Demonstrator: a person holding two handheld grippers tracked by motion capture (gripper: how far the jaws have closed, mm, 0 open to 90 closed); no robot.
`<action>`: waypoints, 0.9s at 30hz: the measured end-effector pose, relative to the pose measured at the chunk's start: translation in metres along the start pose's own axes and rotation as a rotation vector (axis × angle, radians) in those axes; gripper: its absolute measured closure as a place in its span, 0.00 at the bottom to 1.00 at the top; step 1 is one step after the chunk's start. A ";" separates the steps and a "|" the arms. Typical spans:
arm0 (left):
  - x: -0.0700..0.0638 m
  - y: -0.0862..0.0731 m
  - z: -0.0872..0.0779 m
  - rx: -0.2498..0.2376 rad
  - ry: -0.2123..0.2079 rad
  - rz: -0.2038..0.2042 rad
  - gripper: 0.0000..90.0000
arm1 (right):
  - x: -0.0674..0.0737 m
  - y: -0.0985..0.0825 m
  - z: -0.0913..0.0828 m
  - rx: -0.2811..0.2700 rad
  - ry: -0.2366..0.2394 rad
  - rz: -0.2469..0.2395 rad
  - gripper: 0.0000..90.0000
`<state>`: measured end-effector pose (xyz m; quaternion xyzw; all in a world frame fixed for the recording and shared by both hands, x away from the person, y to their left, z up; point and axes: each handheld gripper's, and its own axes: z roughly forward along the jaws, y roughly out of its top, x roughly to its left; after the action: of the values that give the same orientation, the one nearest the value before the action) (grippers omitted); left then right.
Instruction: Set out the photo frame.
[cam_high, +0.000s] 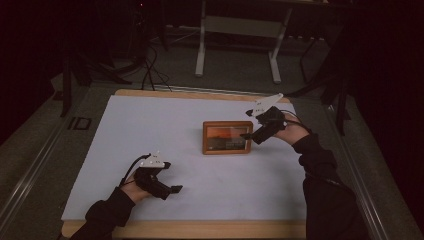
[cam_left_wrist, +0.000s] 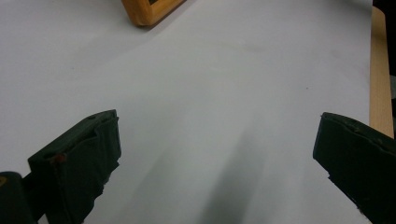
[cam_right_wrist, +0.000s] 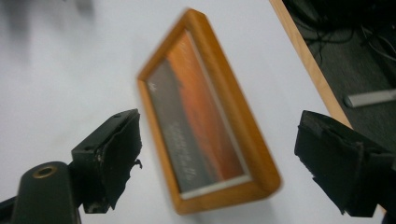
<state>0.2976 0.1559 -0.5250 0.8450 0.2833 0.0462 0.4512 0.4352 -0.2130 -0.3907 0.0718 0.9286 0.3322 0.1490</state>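
- Where the white sheet (cam_high: 150, 130) covers the wooden table (cam_high: 200, 229), it's the biggest thing in the high view; bare wood edge shows along near & far sides.
- Person's forearms in dark sleeves come in from bottom, one per side, well apart.
- Right gripper (cam_high: 248, 135) sits at the right end of the picture frame (cam_high: 227, 137), tips just beside the frame's right edge, hand raised off the sheet.
- In the right gripper view its jaws stand wide apart, one each side of the frame (cam_right_wrist: 205, 116); pads not pressing on it, nothing gripped. View is blurred.
- Left gripper (cam_high: 176, 189) is low over the sheet near the front-left, well apart from the frame; tips point toward table centre.
- In the left gripper view jaws are spread wide w/ bare sheet betw. them; a frame corner (cam_left_wrist: 149, 10) shows at the top edge, far off.
- Picture frame: wooden, orange-brown, lies flat on the sheet approx. mid-table, slightly right of centre; orange & dark photo w/ small text I can't read.
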 end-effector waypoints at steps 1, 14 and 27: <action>0.000 0.000 0.000 0.000 -0.001 0.000 0.02 | 0.005 0.000 -0.001 -0.014 -0.002 -0.003 0.16; -0.001 0.000 -0.001 -0.005 0.000 0.009 0.02 | 0.050 -0.023 0.000 -0.170 0.028 0.081 0.16; -0.002 0.000 -0.002 -0.005 -0.001 0.014 0.02 | 0.085 -0.048 0.014 -0.223 0.025 0.180 0.16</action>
<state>0.2951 0.1565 -0.5234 0.8459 0.2772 0.0497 0.4529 0.3580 -0.2216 -0.4511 0.1335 0.8774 0.4463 0.1143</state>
